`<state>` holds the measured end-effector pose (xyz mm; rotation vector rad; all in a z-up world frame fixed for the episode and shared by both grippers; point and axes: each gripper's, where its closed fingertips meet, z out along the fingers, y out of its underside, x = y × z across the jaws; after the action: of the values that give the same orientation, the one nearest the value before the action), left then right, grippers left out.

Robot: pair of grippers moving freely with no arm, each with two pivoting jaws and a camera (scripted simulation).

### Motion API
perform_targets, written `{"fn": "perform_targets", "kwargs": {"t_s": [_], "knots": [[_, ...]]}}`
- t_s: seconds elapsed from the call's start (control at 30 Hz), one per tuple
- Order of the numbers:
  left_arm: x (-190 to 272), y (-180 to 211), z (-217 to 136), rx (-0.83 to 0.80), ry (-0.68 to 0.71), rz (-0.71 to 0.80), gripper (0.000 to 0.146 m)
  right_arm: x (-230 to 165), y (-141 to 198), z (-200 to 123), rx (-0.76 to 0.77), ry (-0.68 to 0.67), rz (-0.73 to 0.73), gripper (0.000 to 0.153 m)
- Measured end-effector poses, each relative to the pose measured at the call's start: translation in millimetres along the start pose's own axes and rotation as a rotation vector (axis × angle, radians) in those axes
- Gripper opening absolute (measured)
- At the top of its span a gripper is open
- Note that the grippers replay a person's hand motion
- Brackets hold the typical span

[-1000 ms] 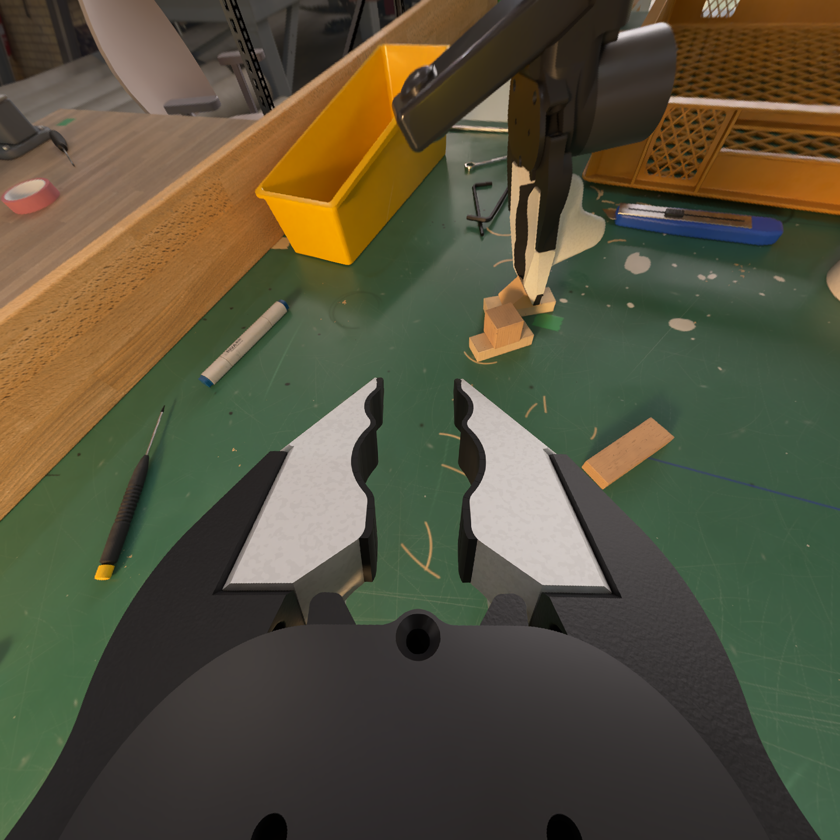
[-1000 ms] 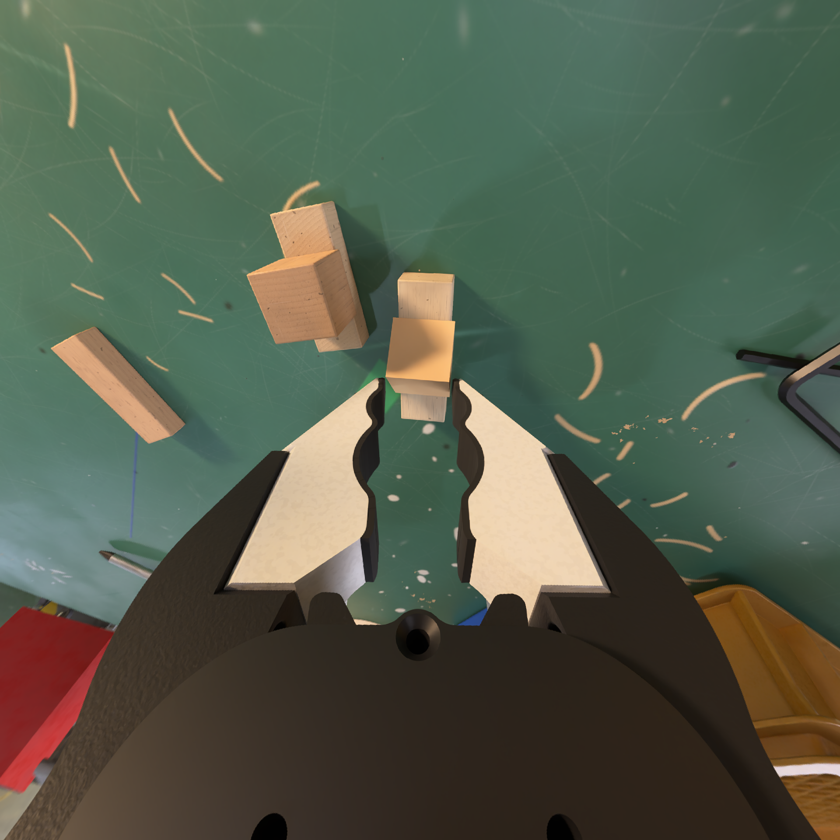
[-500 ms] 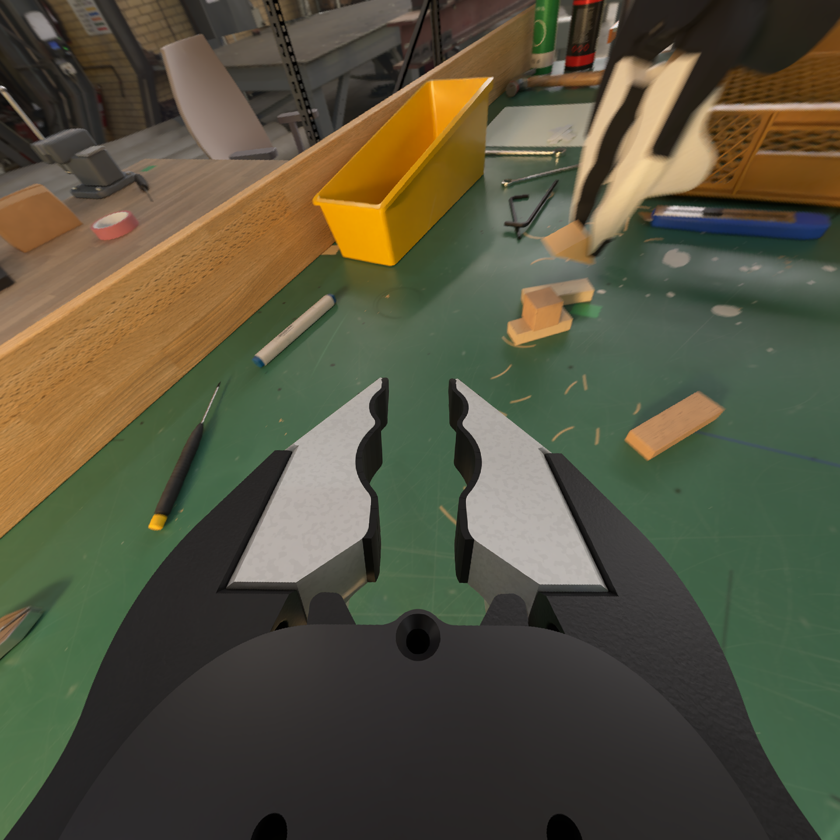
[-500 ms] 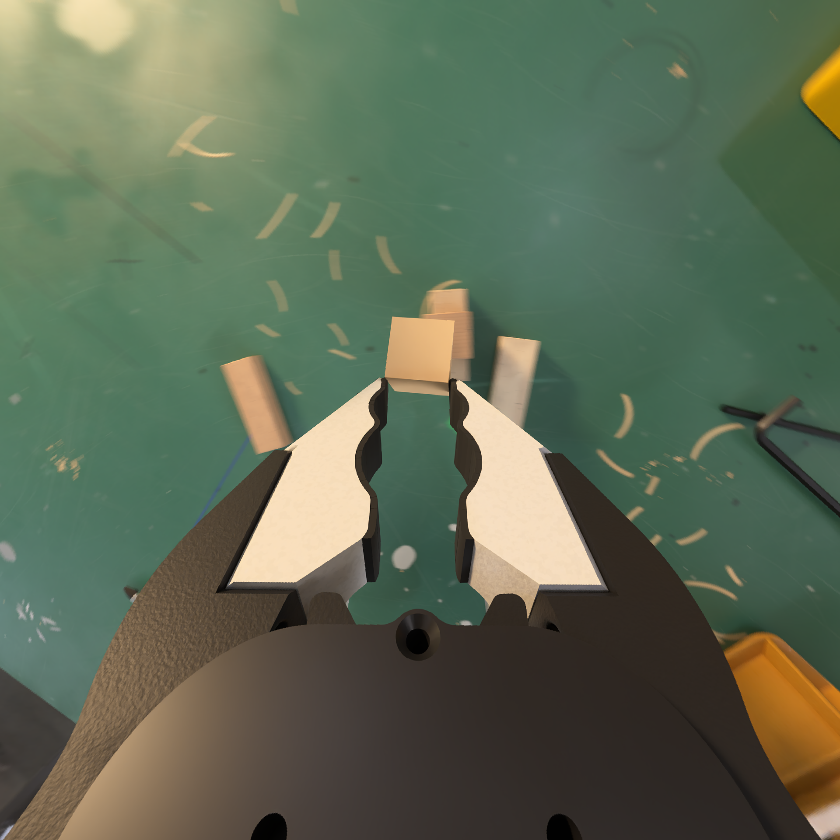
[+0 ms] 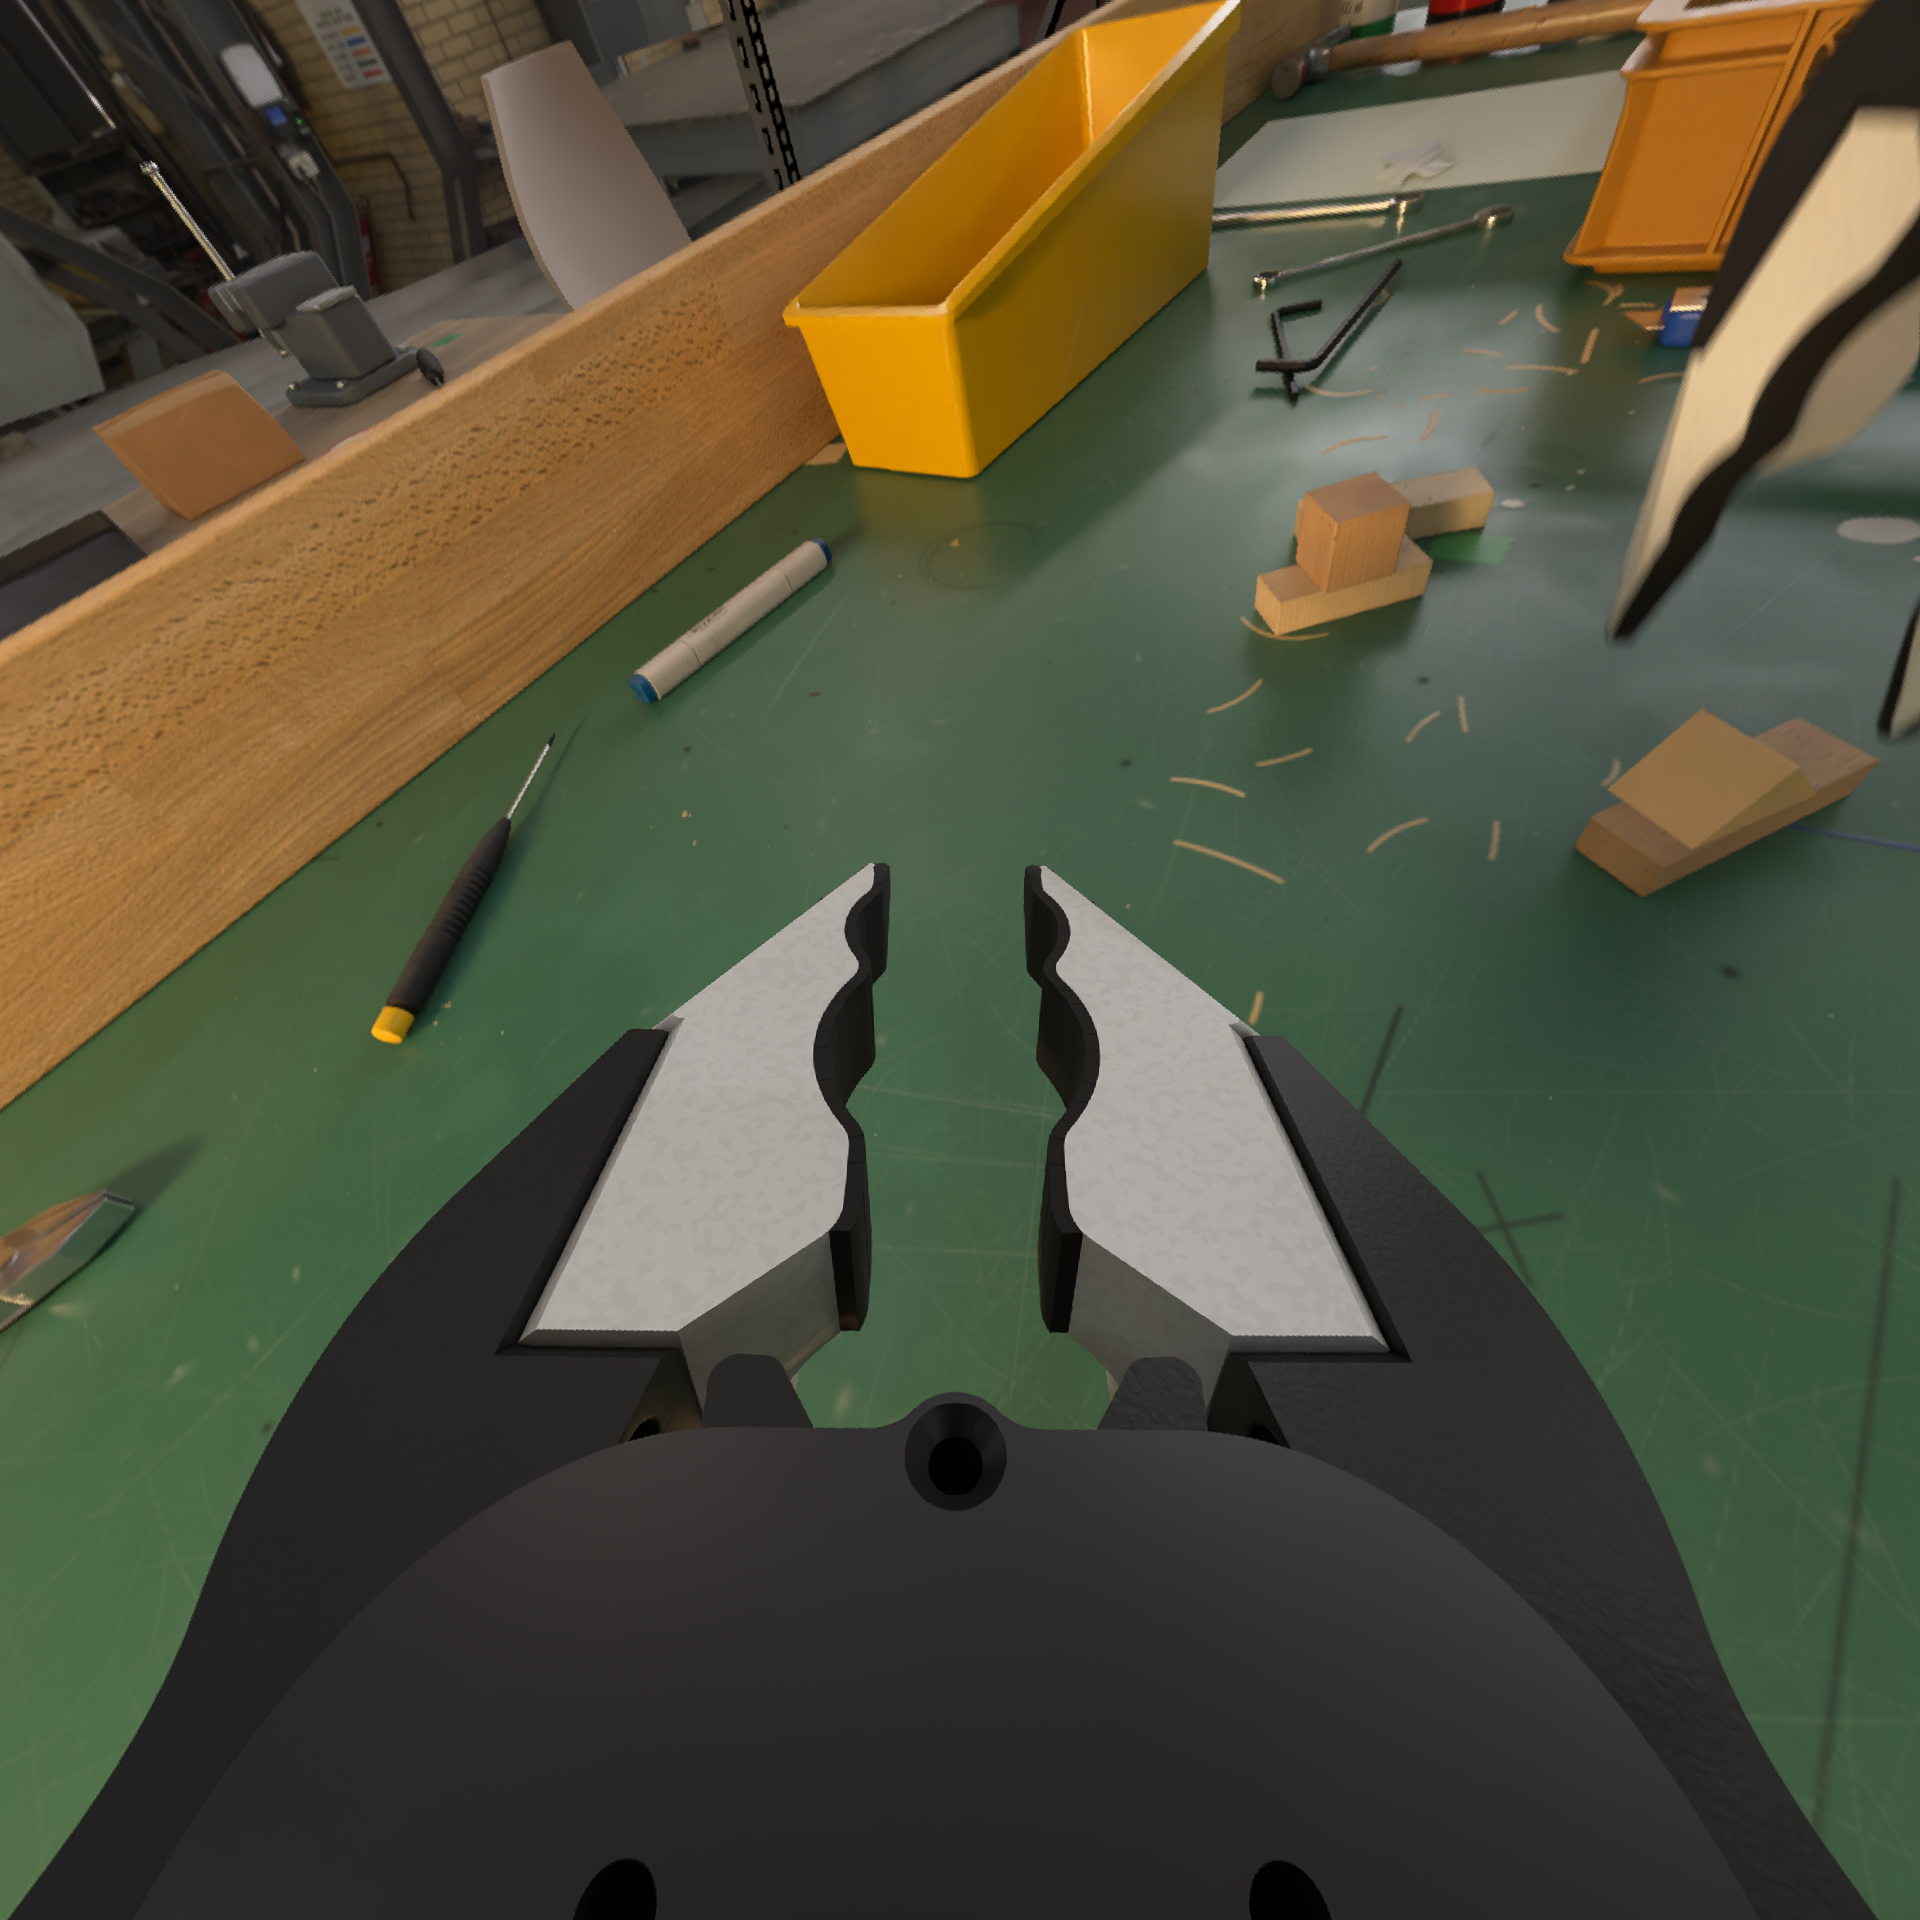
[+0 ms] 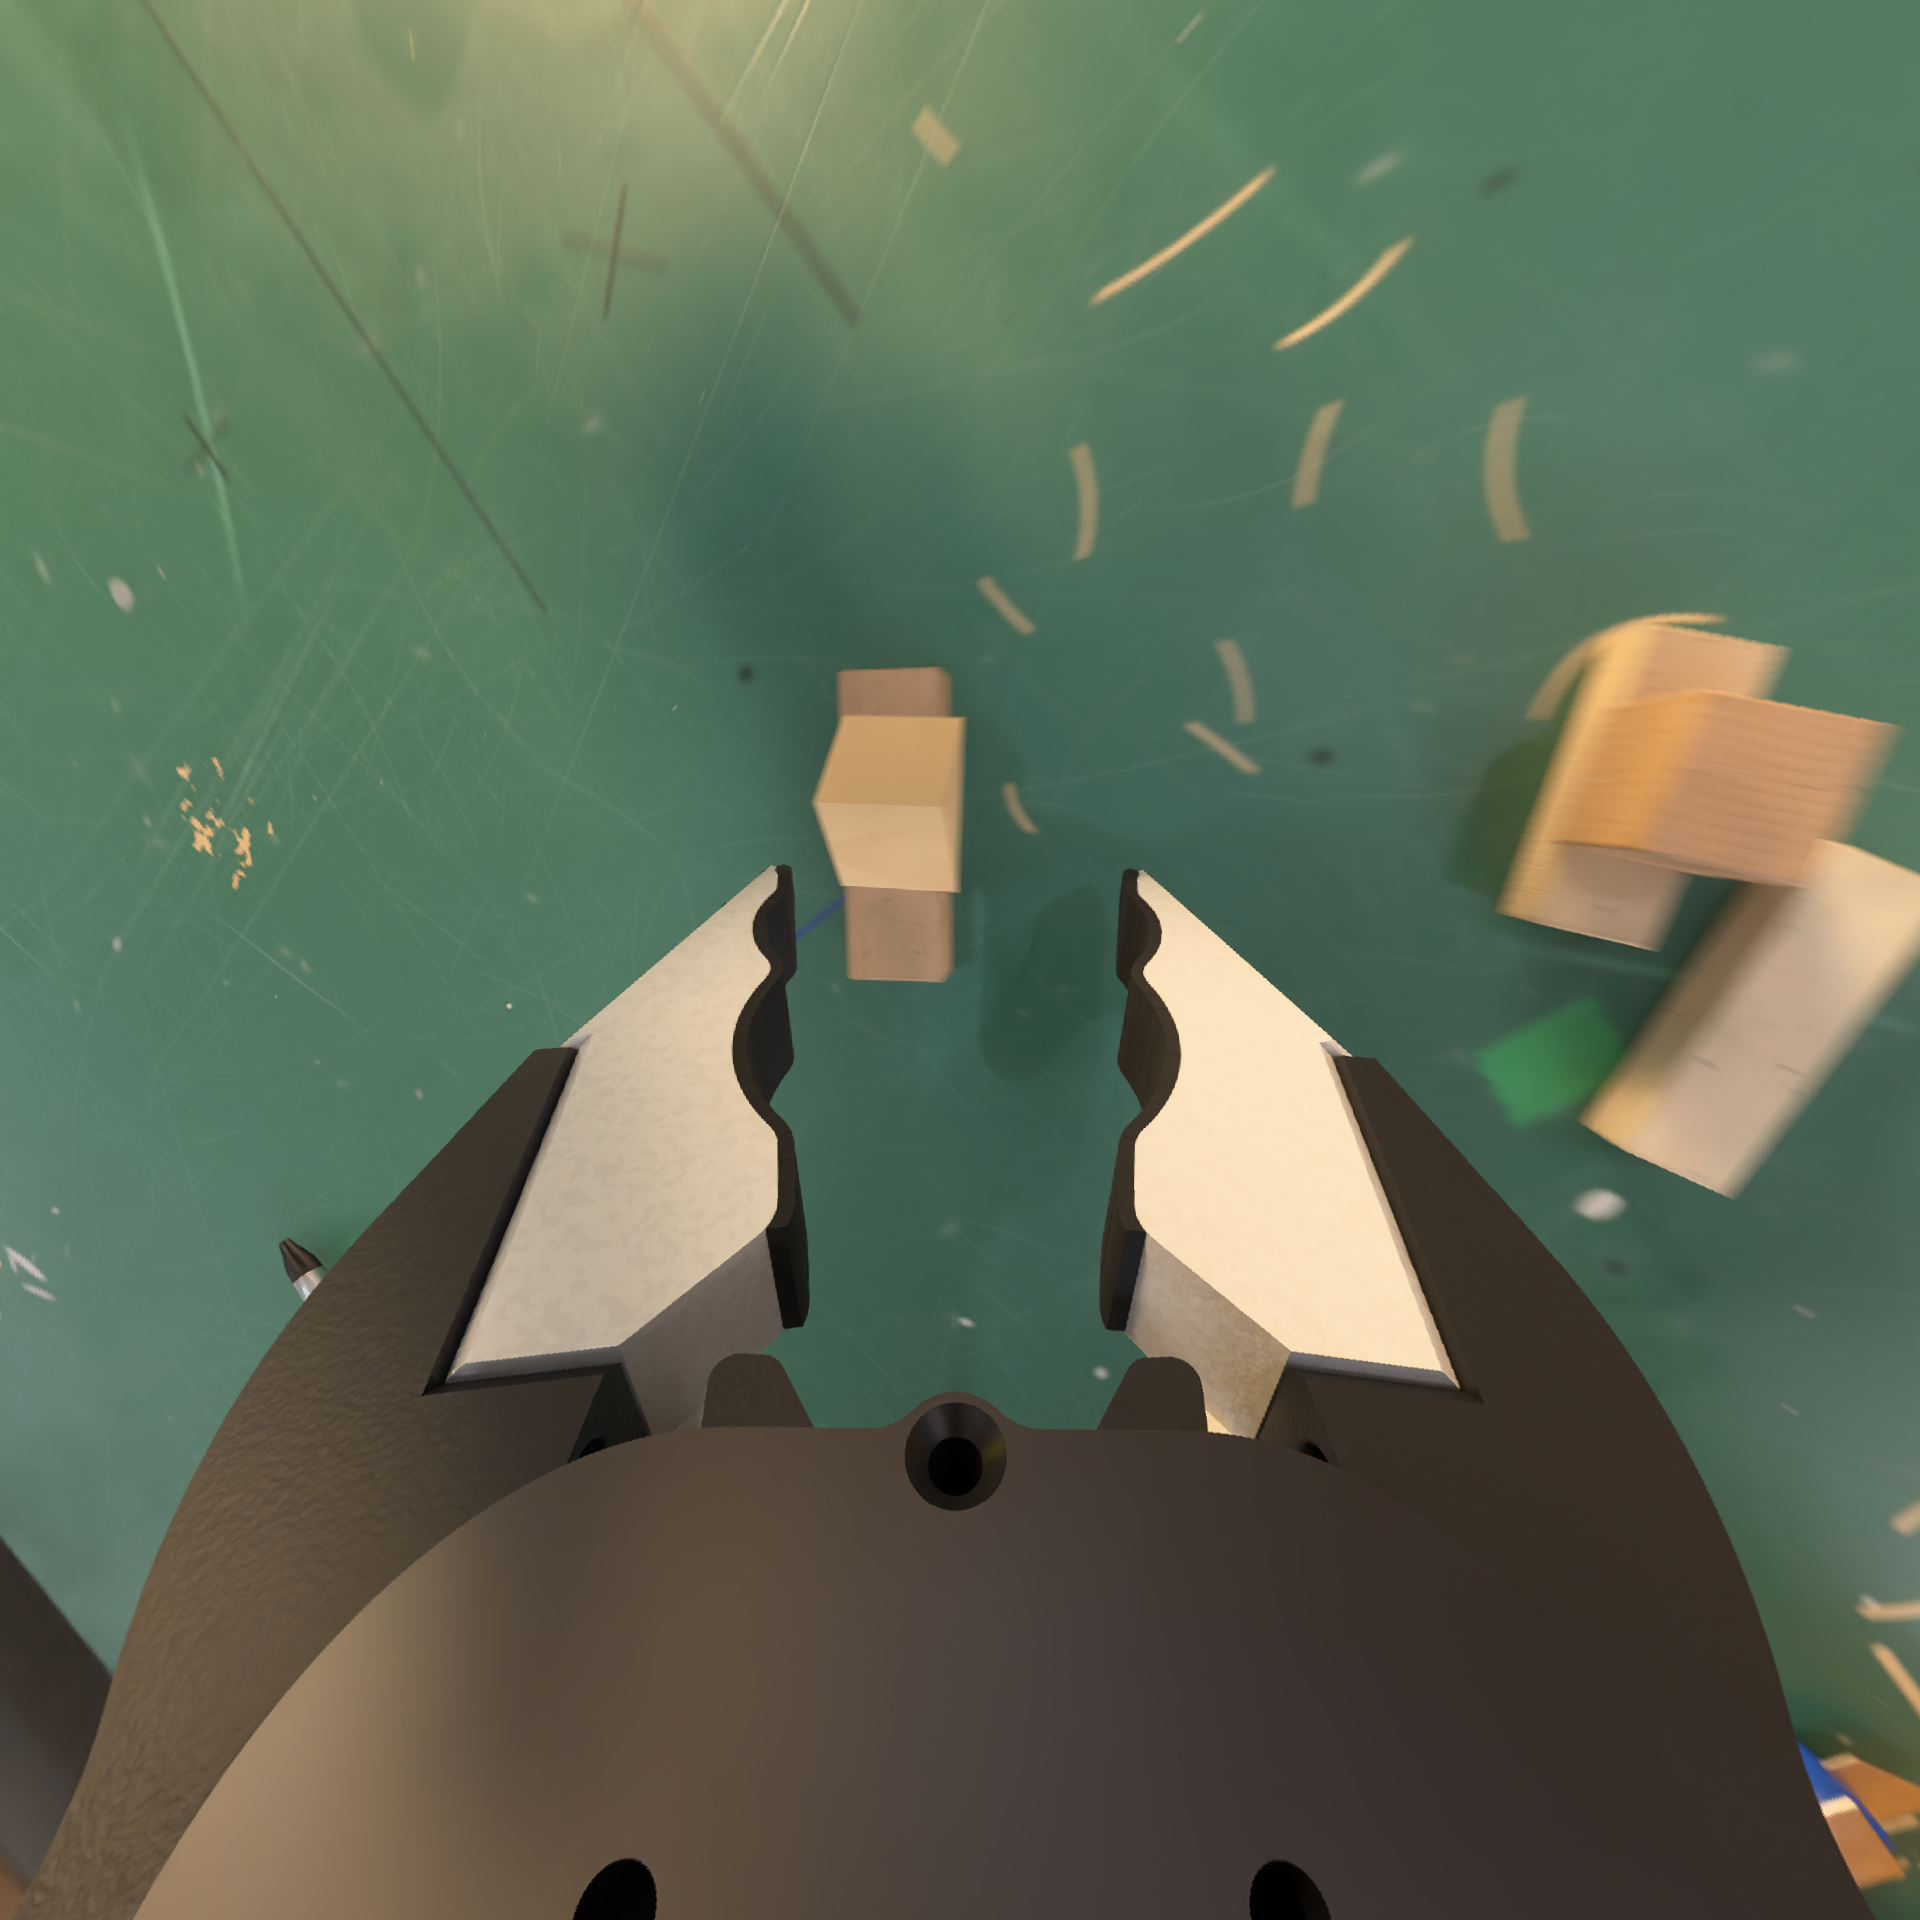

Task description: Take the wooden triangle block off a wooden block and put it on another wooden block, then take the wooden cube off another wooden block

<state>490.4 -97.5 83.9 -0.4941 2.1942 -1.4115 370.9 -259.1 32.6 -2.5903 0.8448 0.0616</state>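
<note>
The wooden triangle block (image 5: 1704, 779) rests on a flat wooden block (image 5: 1631, 852) at the right of the green mat. In the right wrist view the triangle (image 6: 894, 800) sits on that block (image 6: 899, 935) just past my fingertips. My right gripper (image 6: 956, 873) is open and empty above it, not touching it; it also shows in the left wrist view (image 5: 1756, 675). The wooden cube (image 5: 1351, 530) stands on another flat block (image 5: 1340, 597), with a bare flat block (image 5: 1444, 499) behind it. My left gripper (image 5: 956, 873) is open and empty, low over the mat, well short of the blocks.
A long wooden board (image 5: 416, 540) runs along the left. A yellow bin (image 5: 1018, 260) stands behind, an orange crate (image 5: 1714, 135) at the back right. A marker (image 5: 727, 623), a screwdriver (image 5: 457, 904), hex keys (image 5: 1330, 332) and wood shavings lie on the mat.
My right gripper carried the triangle block away from the block by the cube, set it on the separate flat block and opened. My left gripper drew back.
</note>
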Motion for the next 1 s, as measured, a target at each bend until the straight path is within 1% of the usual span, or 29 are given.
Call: {"fn": "perform_targets", "kwargs": {"t_s": [0.07,0.13,0.2,0.27,0.37,0.5,0.63,0.67,0.7,0.77,0.83,0.9,0.97,1.0], "knots": [[0.9,6.1,-1.4,-0.01,-0.005,-0.003,0.026,17.7,-8.6,-24.1,0.089,0.024,0.029,0.065],[1.7,10.8,-3.3,-0.014,-0.01,-0.008,0.026,44.0,-18.1,-49.7,0.177,0.08,0.077,0.064],[2.4,13.9,-4.8,-0.014,-0.012,-0.015,0.026,71.4,-26.5,-65.6,0.235,0.119,0.123,0.062],[3.1,16.3,-5.3,-0.016,-0.014,-0.019,0.025,98.2,-28.0,-64.1,0.208,0.141,0.172,0.059],[4.6,20.3,-4.9,-0.023,-0.016,-0.021,0.025,124.6,-22.9,-40.3,0.061,0.144,0.212,0.059],[5.4,28.8,-6.9,-0.044,-0.022,-0.023,0.025,124.4,-18.0,-12.4,-0.08,0.064,0.204,0.059],[2.4,30.4,-12.0,-0.037,-0.036,-0.036,0.025,124.0,-15.6,-6.1,-0.146,0.02,0.223,0.057],[1.3,30.4,-12.8,-0.035,-0.039,-0.041,0.025,122.6,-16.2,-5.5,-0.152,-0.001,0.218,0.048],[0.3,30.4,-13.5,-0.033,-0.042,-0.045,0.025,122.8,-16.8,-5.0,-0.152,-0.007,0.209,0.031],[-1.2,30.1,-14.6,-0.031,-0.047,-0.047,0.024,128.1,-16.9,-7.0,-0.152,0.033,0.2,0.03],[-1.4,28.9,-15.7,-0.026,-0.049,-0.044,0.024,133.1,-19.4,-15.6,-0.103,0.09,0.208,0.03],[0.8,27.3,-16.8,-0.016,-0.042,-0.044,0.024,128.2,-25.9,-34.4,0.019,0.117,0.213,0.03],[9.5,23.4,-18.3,0.008,0.0,-0.042,0.024,106.0,-34.3,-60.2,0.173,0.104,0.168,0.03],[18.8,19.5,-19.2,0.033,0.053,-0.037,0.024,88.0,-38.5,-72.5,0.247,0.076,0.132,0.03]]}}
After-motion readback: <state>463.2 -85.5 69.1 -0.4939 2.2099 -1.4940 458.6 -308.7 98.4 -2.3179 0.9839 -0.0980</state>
